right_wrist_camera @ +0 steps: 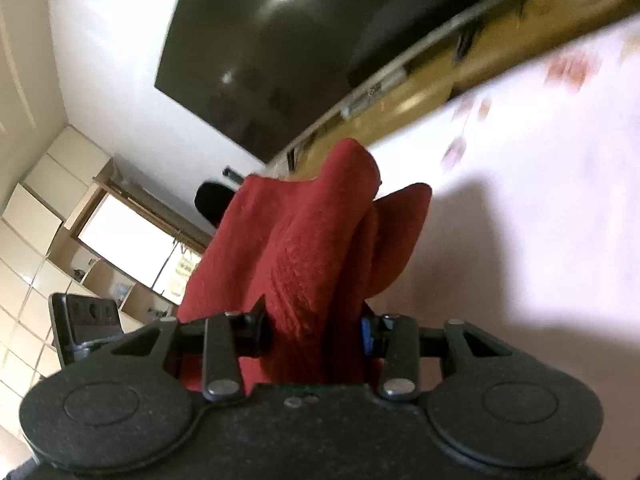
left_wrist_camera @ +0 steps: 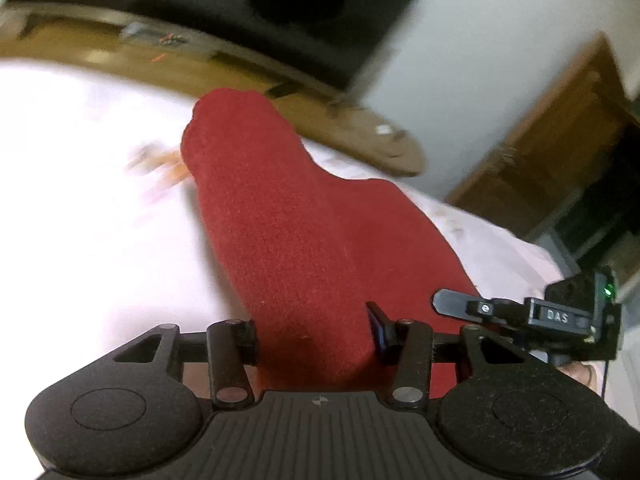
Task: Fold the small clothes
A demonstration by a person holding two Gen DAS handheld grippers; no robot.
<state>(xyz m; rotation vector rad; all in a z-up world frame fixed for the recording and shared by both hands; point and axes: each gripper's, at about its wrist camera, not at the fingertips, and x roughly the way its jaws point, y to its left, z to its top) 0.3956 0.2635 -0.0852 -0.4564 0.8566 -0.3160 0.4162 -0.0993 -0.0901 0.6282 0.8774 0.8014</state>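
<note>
A small red knit garment [left_wrist_camera: 296, 224] stretches away from my left gripper [left_wrist_camera: 316, 336], whose jaws are shut on its near edge. The cloth covers the fingertips. In the right wrist view the same red garment [right_wrist_camera: 296, 248] bunches up in folds between the jaws of my right gripper [right_wrist_camera: 316, 332], which is shut on it and holds it above the white cloth-covered surface [right_wrist_camera: 540, 200]. The other gripper shows at the right edge of the left wrist view [left_wrist_camera: 560, 316] and at the left edge of the right wrist view [right_wrist_camera: 86, 320].
The white cloth with a faint orange print [left_wrist_camera: 80, 200] covers the work surface. A wooden table edge [left_wrist_camera: 240, 76] runs behind it. A dark screen [right_wrist_camera: 300, 48] hangs on the white wall. A wooden cabinet [left_wrist_camera: 552, 152] stands at the right.
</note>
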